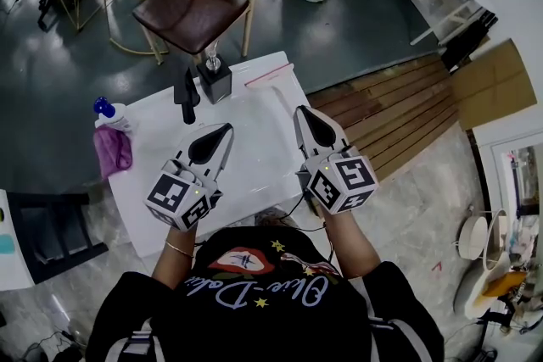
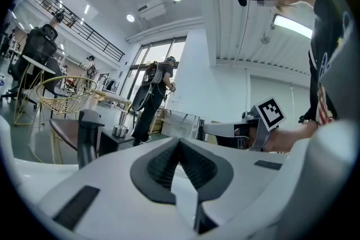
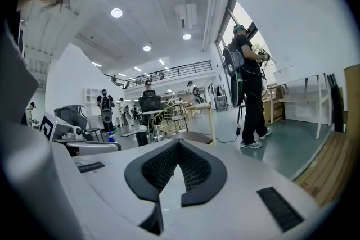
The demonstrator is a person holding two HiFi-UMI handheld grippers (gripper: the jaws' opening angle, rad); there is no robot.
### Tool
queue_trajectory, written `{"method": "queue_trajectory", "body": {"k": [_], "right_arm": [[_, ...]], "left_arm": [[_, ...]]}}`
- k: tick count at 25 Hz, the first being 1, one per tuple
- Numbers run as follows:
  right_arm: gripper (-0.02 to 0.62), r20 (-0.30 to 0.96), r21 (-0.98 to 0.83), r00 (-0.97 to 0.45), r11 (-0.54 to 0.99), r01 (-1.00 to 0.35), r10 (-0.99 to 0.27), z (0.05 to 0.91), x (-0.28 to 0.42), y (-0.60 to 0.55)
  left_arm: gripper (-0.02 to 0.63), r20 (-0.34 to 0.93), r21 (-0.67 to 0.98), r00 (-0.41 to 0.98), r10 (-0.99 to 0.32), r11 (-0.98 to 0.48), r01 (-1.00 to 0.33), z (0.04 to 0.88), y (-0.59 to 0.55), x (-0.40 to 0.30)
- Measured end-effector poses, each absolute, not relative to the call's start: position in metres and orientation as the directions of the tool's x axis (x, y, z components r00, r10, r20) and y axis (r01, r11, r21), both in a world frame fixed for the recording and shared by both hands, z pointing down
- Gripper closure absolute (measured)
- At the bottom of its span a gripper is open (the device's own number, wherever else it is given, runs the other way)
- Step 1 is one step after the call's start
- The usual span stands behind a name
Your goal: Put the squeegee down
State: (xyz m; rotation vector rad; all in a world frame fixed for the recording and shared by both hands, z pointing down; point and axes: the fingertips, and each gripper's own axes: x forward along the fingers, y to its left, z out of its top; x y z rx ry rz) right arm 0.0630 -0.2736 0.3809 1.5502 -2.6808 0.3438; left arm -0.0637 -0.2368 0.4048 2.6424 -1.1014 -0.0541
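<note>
The black squeegee rests on the white table beside a black box, apart from both grippers. In the left gripper view the squeegee stands as a dark upright shape ahead and to the left. My left gripper hovers over the table's middle, jaws shut with nothing between them, its pads meeting at the tip. My right gripper is held level to the right, also shut and empty, its pads closed together. The right gripper shows in the left gripper view too.
A black box with a glass piece on top sits at the table's far edge. A blue-capped spray bottle and a pink cloth lie at the left corner. A pink strip lies far right. A brown chair stands beyond the table.
</note>
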Motion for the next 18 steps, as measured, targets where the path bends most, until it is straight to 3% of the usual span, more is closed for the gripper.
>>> {"method": "queue_trajectory", "body": {"k": [18], "right_arm": [[0.594, 0.126, -0.145, -0.506, 0.489, -0.860, -0.853, 0.378, 0.060, -0.261]], "left_arm": [[0.608, 0.067, 0.268, 0.721, -0.690, -0.683, -0.679, 0.405, -0.231, -0.063]]}}
